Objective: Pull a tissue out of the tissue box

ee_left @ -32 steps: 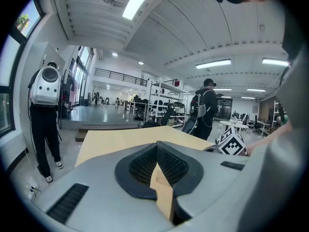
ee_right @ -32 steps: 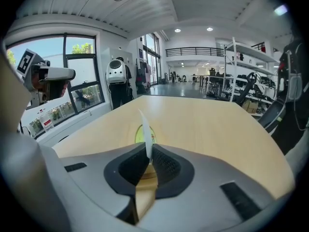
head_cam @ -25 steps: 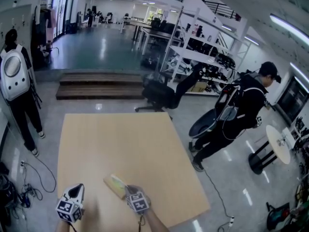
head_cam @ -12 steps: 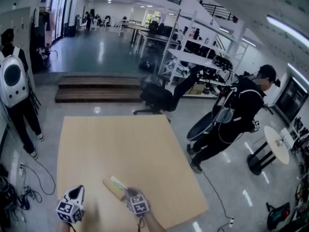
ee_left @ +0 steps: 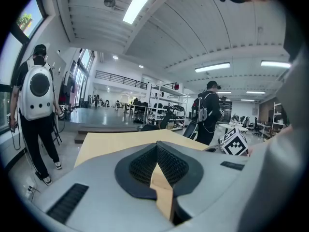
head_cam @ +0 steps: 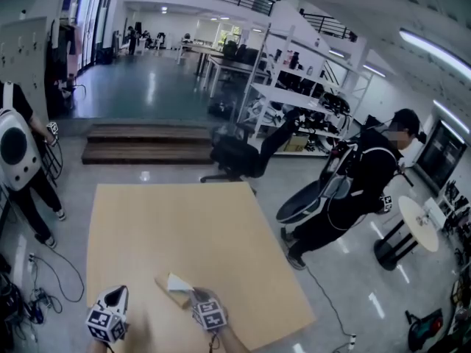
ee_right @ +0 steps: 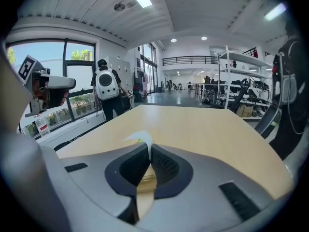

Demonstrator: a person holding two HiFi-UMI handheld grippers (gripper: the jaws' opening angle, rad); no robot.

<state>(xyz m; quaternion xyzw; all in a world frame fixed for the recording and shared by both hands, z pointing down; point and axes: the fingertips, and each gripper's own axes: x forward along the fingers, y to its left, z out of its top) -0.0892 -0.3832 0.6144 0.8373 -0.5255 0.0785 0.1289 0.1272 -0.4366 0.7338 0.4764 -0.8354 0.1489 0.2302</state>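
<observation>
A tan tissue box [head_cam: 166, 288] lies near the front edge of the light wooden table [head_cam: 184, 226]. A white tissue [head_cam: 179, 282] stands up out of its top. My right gripper [head_cam: 193, 294] is right at the box and shut on that tissue. In the right gripper view the tissue [ee_right: 140, 138] pokes up from between the closed fingertips of the right gripper [ee_right: 147, 147], and the box [ee_right: 145, 180] shows below them. My left gripper [head_cam: 118, 293] rests to the left of the box, apart from it. Its jaws in the left gripper view [ee_left: 157, 147] are shut on nothing.
A person in black with a backpack [head_cam: 353, 190] stands right of the table. Another person with a white backpack [head_cam: 15, 153] is at the left edge. An office chair [head_cam: 235, 153] lies beyond the far edge, cables [head_cam: 44, 271] run along the floor at left, and a small round table [head_cam: 419, 223] stands at right.
More white tissue shows above the box at my right gripper's jaws. The left gripper has stayed put. The person at the left has shifted toward the picture's edge.
</observation>
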